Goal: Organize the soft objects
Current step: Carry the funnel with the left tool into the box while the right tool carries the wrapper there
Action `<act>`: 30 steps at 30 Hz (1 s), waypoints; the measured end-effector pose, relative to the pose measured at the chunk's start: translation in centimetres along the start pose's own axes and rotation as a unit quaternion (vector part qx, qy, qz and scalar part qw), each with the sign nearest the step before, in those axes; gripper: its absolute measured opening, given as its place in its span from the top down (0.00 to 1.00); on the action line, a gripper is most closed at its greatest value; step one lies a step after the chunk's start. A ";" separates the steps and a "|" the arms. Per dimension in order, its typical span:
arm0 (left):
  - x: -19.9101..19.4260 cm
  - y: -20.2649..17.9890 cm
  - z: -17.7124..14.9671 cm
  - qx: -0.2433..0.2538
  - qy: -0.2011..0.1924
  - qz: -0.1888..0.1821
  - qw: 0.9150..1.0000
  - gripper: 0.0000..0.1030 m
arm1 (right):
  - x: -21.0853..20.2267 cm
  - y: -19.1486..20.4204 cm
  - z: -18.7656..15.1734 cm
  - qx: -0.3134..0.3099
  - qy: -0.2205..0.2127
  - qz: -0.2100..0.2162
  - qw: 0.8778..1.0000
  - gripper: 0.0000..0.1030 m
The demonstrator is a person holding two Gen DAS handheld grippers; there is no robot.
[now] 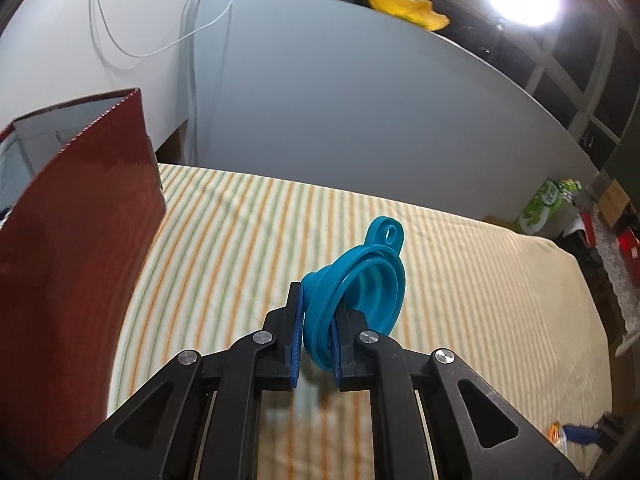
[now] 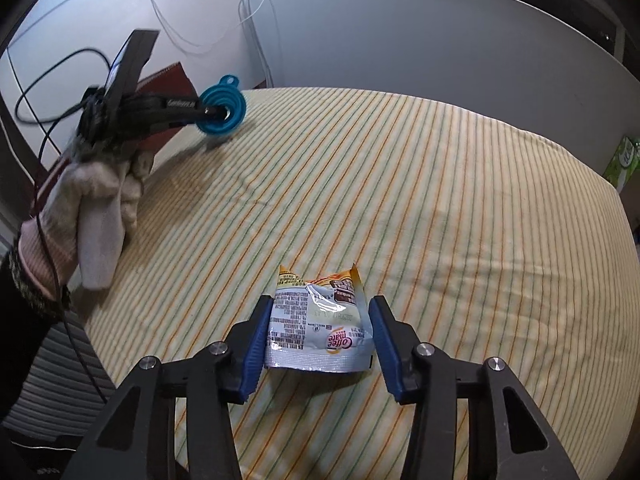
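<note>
My left gripper (image 1: 316,330): clamped on teal funnel (image 1: 356,280), held above striped bed (image 1: 440,280).
My right gripper (image 2: 318,340): jaws apart, straddling coffee sachet (image 2: 320,324) lying on bed.
Red box (image 1: 80,260): left of funnel.

One blue funnel (image 1: 360,276), one sachet (image 2: 320,324), one red box (image 1: 80,240) (open-topped), two tongs.

A teal collapsible funnel (image 1: 362,276) hangs tilted above the striped bedcover; a crinkled Coffee-mate sachet (image 2: 320,322) lies flat.

Black hand-held gripper (image 2: 318,340), blue pads (image 2: 253,348)
</note>
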State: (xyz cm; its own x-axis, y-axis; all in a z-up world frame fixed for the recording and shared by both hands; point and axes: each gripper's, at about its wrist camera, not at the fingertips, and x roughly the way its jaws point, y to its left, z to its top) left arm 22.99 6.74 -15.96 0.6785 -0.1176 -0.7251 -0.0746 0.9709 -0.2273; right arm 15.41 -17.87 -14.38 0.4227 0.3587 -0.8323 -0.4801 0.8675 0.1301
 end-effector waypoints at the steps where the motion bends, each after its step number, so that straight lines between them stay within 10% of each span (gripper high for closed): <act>1: -0.4 -0.2 -0.2 0.001 -0.001 -0.004 1.000 0.90 | -0.2 -0.1 0.0 0.001 -0.003 0.000 1.000 0.57; 30: -15.7 0.0 -3.3 0.026 -0.080 -0.069 0.994 0.90 | -7.1 3.4 2.4 -0.023 -0.086 0.014 0.996 0.58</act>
State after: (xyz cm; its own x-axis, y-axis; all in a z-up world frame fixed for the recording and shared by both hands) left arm 9.96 7.91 -6.70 0.7873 -0.2192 -0.5763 0.0616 0.9579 -0.2803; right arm 12.63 -16.65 -6.79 0.5318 0.4395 -0.7239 -0.5265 0.8411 0.1238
